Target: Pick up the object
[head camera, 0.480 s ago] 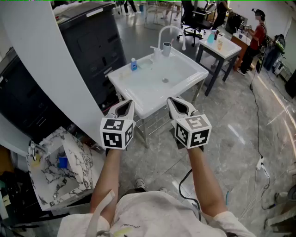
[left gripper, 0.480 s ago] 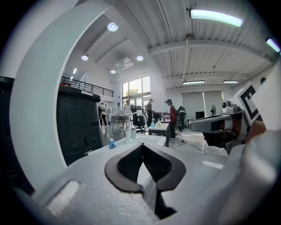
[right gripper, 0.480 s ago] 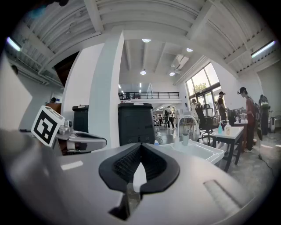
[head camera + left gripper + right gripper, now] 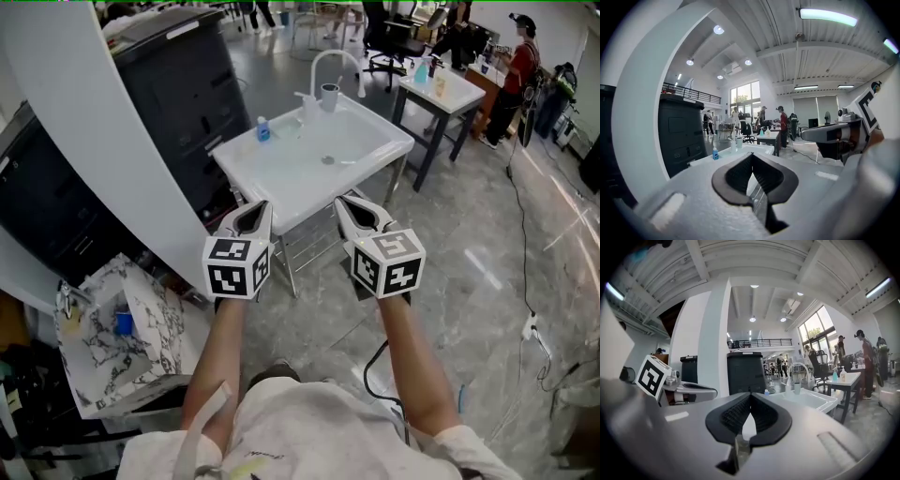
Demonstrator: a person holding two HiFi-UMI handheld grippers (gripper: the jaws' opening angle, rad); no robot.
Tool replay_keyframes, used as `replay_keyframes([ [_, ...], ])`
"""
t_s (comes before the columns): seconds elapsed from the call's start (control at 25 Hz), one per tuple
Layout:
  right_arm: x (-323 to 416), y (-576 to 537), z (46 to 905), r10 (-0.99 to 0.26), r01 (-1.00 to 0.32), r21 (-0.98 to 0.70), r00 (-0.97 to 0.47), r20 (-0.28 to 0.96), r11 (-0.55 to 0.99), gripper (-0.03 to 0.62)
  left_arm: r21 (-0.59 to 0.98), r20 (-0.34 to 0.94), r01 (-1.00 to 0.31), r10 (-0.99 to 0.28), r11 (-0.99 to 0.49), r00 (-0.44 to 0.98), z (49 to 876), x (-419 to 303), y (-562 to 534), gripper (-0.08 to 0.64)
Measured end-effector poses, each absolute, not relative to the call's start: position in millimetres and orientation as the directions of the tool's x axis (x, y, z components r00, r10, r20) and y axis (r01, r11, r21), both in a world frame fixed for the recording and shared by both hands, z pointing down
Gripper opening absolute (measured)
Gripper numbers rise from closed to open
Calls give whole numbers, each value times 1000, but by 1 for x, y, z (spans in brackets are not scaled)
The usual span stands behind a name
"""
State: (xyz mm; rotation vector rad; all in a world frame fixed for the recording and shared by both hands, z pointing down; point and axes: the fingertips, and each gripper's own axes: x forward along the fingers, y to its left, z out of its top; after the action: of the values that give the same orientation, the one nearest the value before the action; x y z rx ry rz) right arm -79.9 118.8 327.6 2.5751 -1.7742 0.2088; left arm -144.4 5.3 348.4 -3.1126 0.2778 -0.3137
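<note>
Since nothing is yet held, items are listed outward. Left gripper (image 4: 251,217) and right gripper (image 4: 361,214): jaws together, empty, held by the sink's (image 4: 300,183) near corner. Blue bottle (image 4: 263,129): left edge. Cup (image 4: 330,96): far corner. The intended object cannot be told; jaws should be parted before either is reached.
</note>
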Motion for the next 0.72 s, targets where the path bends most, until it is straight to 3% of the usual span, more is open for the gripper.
replay_keyframes([
  [0.72, -43, 122, 345, -931, -935, -56, 341, 130, -350, 17, -15, 214, -178, -177, -984, 961, 366, -102, 9, 15],
])
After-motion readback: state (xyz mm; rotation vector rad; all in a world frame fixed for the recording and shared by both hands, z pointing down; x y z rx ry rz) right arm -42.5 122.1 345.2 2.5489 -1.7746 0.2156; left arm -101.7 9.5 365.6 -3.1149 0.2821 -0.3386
